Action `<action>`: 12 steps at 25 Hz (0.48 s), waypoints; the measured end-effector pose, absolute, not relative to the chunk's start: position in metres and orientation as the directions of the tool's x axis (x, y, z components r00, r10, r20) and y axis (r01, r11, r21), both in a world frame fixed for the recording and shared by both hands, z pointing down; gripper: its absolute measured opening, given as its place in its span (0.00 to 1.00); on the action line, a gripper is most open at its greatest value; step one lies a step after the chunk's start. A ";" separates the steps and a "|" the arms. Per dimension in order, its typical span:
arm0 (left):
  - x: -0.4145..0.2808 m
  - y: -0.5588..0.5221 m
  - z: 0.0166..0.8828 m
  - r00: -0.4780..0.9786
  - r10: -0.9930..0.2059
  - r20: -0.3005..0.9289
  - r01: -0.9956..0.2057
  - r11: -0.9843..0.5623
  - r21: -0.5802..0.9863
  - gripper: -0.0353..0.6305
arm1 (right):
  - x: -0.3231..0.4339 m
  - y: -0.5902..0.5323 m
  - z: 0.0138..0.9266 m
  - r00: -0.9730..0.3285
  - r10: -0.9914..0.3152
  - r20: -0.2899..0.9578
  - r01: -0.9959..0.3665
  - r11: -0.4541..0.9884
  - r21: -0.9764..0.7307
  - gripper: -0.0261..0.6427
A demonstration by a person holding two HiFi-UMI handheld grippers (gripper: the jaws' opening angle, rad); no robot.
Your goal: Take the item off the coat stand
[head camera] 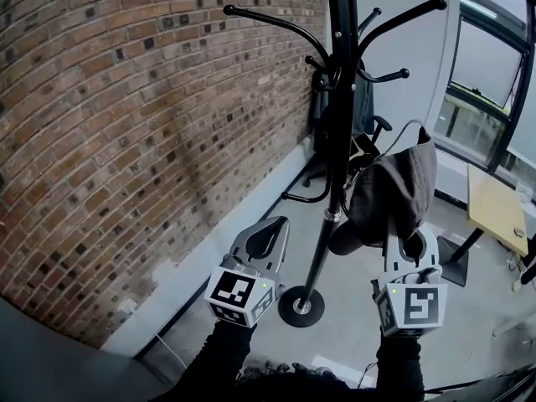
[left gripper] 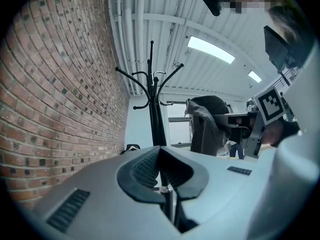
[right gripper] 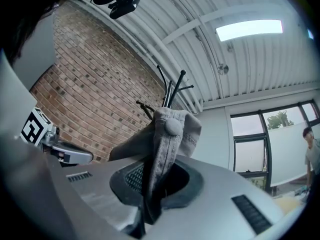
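Note:
A black coat stand (head camera: 339, 141) rises in the middle, its curved hooks bare. My right gripper (head camera: 409, 234) is right of the pole, shut on a grey cap (head camera: 395, 187). The cap hangs free of the hooks. In the right gripper view the grey cap (right gripper: 167, 134) stands up from between the closed jaws of my right gripper (right gripper: 156, 170), its top button showing. My left gripper (head camera: 279, 224) is just left of the pole, shut and holding nothing. In the left gripper view my left gripper (left gripper: 160, 152) points at the coat stand (left gripper: 154, 109), with the cap (left gripper: 204, 126) to its right.
A brick wall (head camera: 117, 124) runs along the left. The stand's round base (head camera: 301, 306) sits on the grey floor between my grippers. A dark office chair (head camera: 362, 120) is behind the stand, and a yellow table (head camera: 496, 208) and windows (head camera: 490, 74) are at the right.

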State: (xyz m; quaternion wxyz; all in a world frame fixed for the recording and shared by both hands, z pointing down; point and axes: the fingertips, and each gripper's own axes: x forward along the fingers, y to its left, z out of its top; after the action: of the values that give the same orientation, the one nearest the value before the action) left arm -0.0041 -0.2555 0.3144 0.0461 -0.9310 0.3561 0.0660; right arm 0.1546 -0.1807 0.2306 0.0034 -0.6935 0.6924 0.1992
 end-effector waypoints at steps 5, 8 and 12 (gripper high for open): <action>0.011 -0.253 0.314 0.742 -0.653 -0.153 -0.665 -0.745 -0.045 0.06 | 0.171 -0.171 0.232 -0.034 -0.958 -0.284 -0.973 -0.033 0.229 0.08; 0.020 -0.252 0.314 0.743 -0.652 -0.152 -0.665 -0.746 -0.045 0.06 | 0.165 -0.167 0.203 -0.062 -0.956 -0.287 -0.969 -0.011 0.246 0.08; 0.036 -0.249 0.315 0.751 -0.643 -0.150 -0.655 -0.754 -0.048 0.06 | 0.182 -0.161 0.206 -0.047 -0.957 -0.286 -0.968 -0.027 0.250 0.08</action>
State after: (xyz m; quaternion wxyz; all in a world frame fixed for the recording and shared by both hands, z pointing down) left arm 0.0364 -0.2488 0.3153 0.0487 -0.9344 0.3475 0.0621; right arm 0.1824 -0.1611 0.2055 0.0141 -0.6900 0.6975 0.1928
